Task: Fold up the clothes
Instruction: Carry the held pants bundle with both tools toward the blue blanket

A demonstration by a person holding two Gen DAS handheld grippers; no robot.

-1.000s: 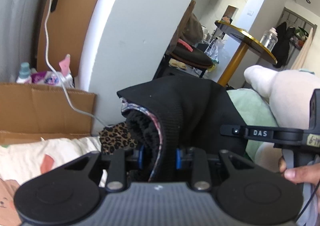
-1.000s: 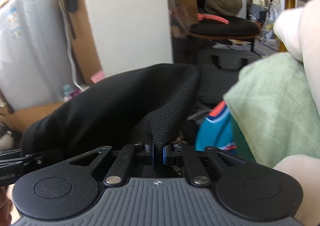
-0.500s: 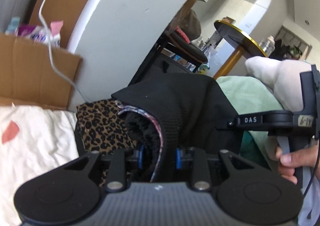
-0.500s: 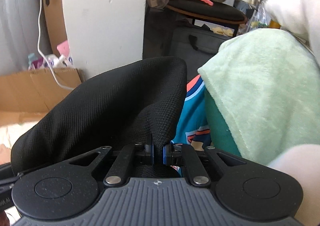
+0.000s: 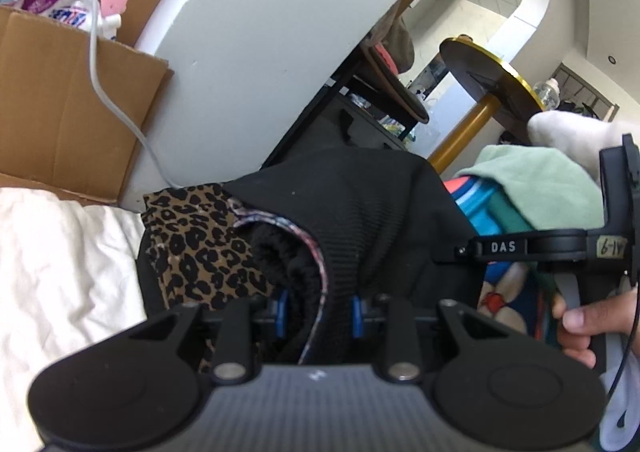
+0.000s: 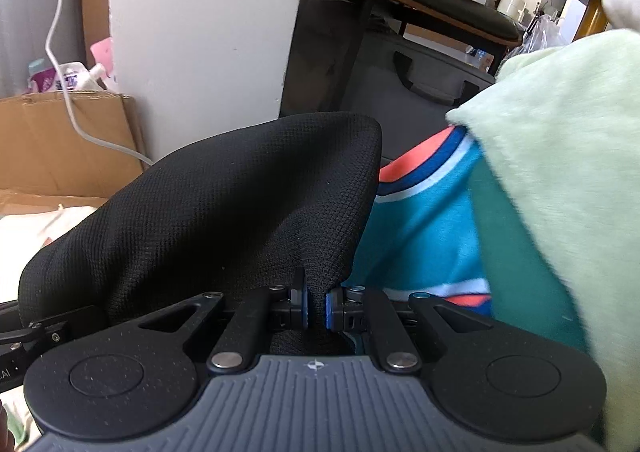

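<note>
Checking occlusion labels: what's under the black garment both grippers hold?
Left wrist view: a leopard-print cloth pokes out beneath the black garment, lying on a white sheet. How far it extends underneath is covered.

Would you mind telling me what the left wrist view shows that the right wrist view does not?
Only the left wrist view shows the leopard-print cloth, the white bedding, the black garment's patterned inner lining and a hand on the other tool. Only the right wrist view shows the right gripper pinching a thin fold of the garment. Both show the black garment, the cardboard box, the white cable and the pale green fleece.
</note>
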